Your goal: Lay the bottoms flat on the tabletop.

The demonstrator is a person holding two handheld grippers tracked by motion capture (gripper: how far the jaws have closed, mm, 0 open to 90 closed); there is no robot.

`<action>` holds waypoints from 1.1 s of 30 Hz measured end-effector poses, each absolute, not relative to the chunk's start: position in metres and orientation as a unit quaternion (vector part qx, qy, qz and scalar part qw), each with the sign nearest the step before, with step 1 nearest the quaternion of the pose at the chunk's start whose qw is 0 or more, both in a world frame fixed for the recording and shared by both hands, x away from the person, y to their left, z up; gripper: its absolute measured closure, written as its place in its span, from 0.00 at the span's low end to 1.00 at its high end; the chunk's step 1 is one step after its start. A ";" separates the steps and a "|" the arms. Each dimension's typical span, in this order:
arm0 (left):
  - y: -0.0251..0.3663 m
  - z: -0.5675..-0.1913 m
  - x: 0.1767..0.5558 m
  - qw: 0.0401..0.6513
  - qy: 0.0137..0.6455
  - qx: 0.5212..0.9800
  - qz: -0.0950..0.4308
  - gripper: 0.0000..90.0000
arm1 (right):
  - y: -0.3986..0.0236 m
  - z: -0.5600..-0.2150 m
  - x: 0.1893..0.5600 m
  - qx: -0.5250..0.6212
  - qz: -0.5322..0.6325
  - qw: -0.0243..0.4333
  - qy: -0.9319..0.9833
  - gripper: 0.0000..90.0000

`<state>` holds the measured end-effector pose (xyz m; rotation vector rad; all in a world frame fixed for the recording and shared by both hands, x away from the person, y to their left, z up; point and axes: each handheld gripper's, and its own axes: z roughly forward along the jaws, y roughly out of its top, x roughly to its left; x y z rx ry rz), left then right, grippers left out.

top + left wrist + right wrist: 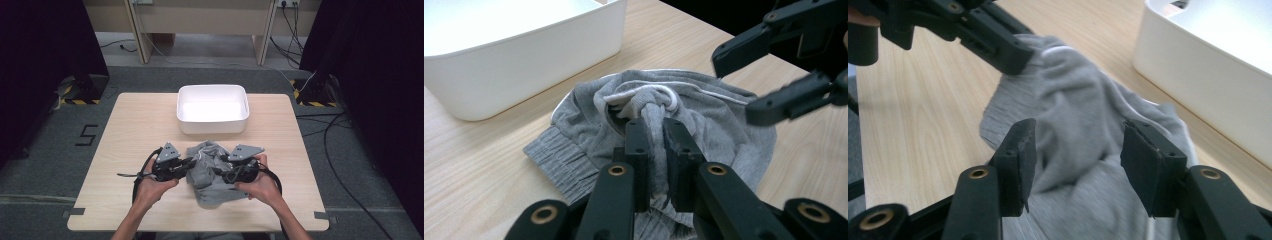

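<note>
A crumpled grey garment [211,172] with a white drawstring lies on the wooden table, in front of the white bin [213,108]. My left gripper [190,164] comes in from the garment's left side and is shut on a fold of the grey cloth [655,125], pinched between its jaws. My right gripper [223,170] sits at the garment's right side. In the right gripper view its jaws stand apart over the grey garment [1075,115] and the pads [1020,160] do not press on it. The left gripper [998,40] shows beyond, gripping the cloth's far edge.
The white bin [524,70] is a rectangular tub standing just behind the garment at the table's middle back. Bare wood lies to the left and right of the hands. Cables and black stands line the floor around the table.
</note>
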<state>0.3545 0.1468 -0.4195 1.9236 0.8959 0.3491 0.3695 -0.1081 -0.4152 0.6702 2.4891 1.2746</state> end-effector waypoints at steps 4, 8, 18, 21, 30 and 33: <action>0.148 -0.419 0.354 0.479 0.362 0.787 0.140 0.90 | -0.095 -0.422 0.373 0.222 0.433 0.124 0.865 0.49; 0.146 -0.418 0.354 0.483 0.354 0.789 0.137 0.90 | -0.081 -0.429 0.377 0.216 0.428 0.114 0.870 0.48; 0.164 -0.418 0.355 0.529 0.389 0.748 0.100 0.70 | -0.076 -0.439 0.385 0.197 0.437 0.095 0.873 0.91; 0.181 -0.417 0.356 0.551 0.418 0.716 0.096 0.58 | -0.089 -0.428 0.384 0.213 0.451 0.109 0.860 0.93; 0.196 -0.453 0.357 0.516 0.482 0.703 0.088 0.50 | -0.118 -0.389 0.386 0.244 0.501 0.138 0.819 0.93; 0.185 -0.467 0.357 0.507 0.469 0.718 0.087 0.48 | -0.121 -0.382 0.385 0.251 0.506 0.150 0.812 0.94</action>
